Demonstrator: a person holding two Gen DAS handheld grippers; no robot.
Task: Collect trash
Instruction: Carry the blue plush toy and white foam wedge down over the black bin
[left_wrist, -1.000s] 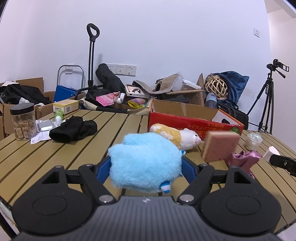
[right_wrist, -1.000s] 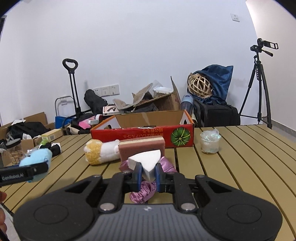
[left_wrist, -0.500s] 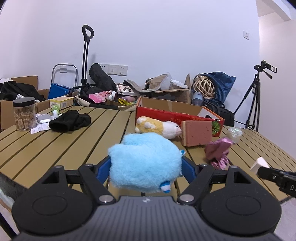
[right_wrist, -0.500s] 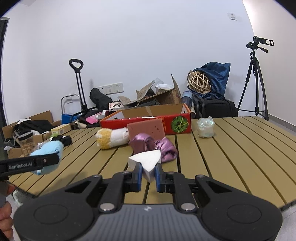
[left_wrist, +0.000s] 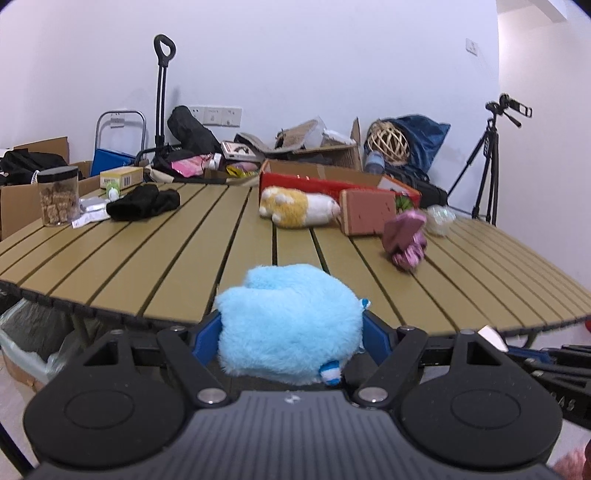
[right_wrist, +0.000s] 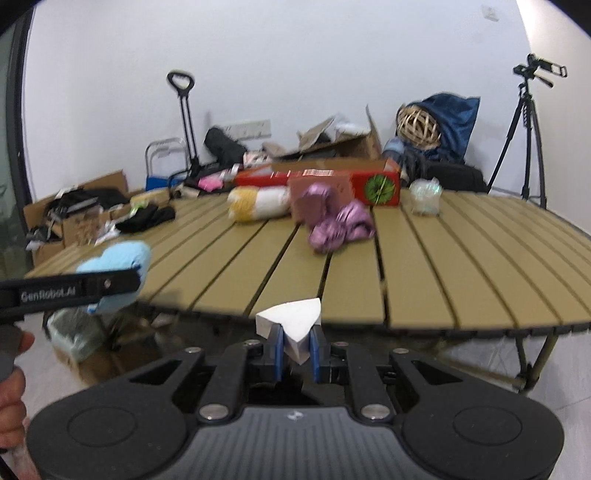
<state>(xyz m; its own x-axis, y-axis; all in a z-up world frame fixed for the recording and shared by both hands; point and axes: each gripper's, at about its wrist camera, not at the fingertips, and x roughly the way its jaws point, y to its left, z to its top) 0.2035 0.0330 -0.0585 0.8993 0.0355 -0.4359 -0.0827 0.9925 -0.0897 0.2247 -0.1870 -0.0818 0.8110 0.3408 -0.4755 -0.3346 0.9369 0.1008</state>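
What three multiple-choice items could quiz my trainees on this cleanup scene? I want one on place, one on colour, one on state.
1. Where does the yellow-and-white plush toy lie?
A. on the slatted table
B. on the floor
C. in the red box

2. What colour is the fluffy item in the left gripper?
A. pink
B. light blue
C. black

3. How is the right gripper?
A. open, empty
B. shut on the white wedge
C. shut, empty

Key: A, it rests on the slats before the box; B, its fur is light blue; B, the pads clamp the wedge.
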